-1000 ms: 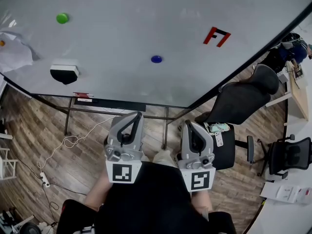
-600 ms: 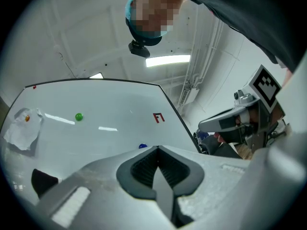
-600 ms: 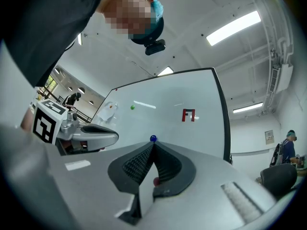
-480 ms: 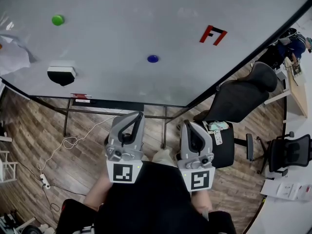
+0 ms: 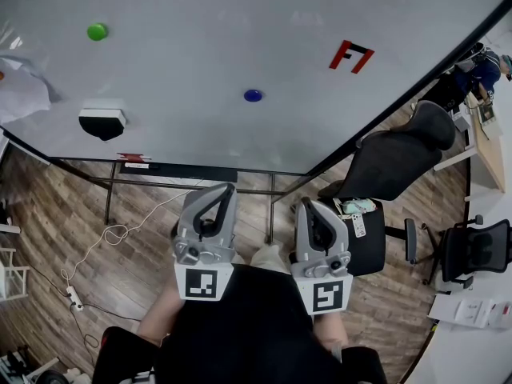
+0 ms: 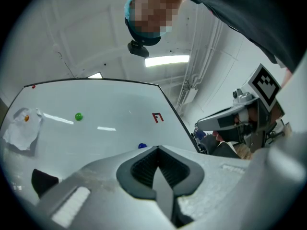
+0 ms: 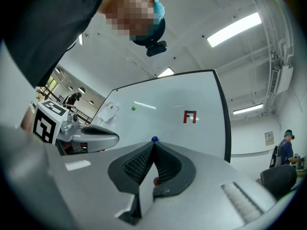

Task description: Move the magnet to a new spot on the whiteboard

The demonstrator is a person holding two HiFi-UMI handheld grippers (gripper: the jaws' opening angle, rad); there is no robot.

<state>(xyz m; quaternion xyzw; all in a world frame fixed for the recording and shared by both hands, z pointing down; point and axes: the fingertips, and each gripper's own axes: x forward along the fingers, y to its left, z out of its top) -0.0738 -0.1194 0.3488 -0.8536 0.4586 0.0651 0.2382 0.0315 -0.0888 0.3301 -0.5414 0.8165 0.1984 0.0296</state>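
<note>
I have both tools held low in front of me, short of the whiteboard (image 5: 200, 62) and touching nothing; the left gripper (image 5: 226, 187) has its jaws pressed together with nothing between them, and the right gripper (image 5: 307, 203) likewise shows its ribbed pads meeting at the tip, empty.

The magnet nearest my line is the blue magnet (image 5: 254, 95); it is a small round button, deep glossy blue, stuck flat on the white surface in the lower middle of the board, well apart from both tools; in each gripper view it sits just above the closed jaw tips. A green magnet (image 5: 98, 31) of the same round shape, bright and shiny, sits far off toward the upper left of the board.

Right of the blue one, higher up, there is a red mark (image 5: 352, 57) with a black edge; at the left, near the lower edge, a dark eraser (image 5: 102, 122) clings to the board, and beyond it a crumpled sheet of paper (image 5: 20, 94) hangs at the border. A black office chair (image 5: 396, 166) stands on the wooden floor beside the board's right corner.
</note>
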